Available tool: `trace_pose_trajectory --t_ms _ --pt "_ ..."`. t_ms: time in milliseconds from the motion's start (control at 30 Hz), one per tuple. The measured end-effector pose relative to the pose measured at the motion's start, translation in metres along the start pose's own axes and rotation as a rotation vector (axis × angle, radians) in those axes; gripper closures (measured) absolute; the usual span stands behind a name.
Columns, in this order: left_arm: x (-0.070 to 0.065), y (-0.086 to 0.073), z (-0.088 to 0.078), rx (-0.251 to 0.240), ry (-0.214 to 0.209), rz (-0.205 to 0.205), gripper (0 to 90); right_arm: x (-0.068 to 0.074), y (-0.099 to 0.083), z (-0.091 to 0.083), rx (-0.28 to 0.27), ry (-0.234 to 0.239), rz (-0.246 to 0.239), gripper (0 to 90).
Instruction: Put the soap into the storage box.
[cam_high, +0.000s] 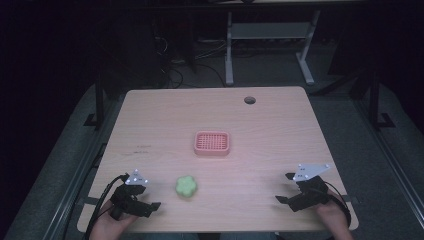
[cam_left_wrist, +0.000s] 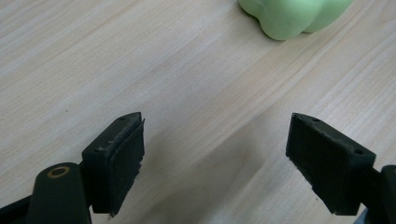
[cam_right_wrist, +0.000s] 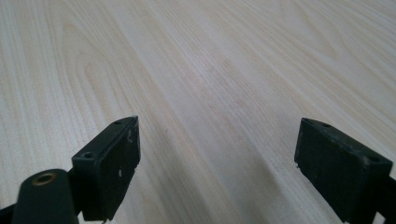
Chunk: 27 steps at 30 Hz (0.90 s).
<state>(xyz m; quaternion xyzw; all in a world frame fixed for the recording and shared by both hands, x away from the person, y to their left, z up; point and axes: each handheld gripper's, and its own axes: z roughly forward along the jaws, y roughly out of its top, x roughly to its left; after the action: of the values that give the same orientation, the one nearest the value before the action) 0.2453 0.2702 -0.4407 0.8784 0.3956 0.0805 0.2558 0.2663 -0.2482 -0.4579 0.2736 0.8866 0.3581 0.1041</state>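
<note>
Green lump (cam_left_wrist: 294, 16) cropped beyond left tongs (cam_left_wrist: 217, 154)

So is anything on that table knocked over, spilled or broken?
Nothing stands out. The green lumpy piece sits flat on the wooden table, the pink tray lies level and square behind it, and the left hand-held gripper and right hand-held gripper are both open, holding nothing.
</note>
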Motion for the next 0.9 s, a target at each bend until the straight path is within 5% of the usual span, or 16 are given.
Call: trace_pose_trajectory --t_ms 900 --pt "-0.019 0.025 -0.002 0.029 0.000 0.060 18.5 -0.001 -0.002 -0.002 -0.004 -0.001 0.017 13.8"
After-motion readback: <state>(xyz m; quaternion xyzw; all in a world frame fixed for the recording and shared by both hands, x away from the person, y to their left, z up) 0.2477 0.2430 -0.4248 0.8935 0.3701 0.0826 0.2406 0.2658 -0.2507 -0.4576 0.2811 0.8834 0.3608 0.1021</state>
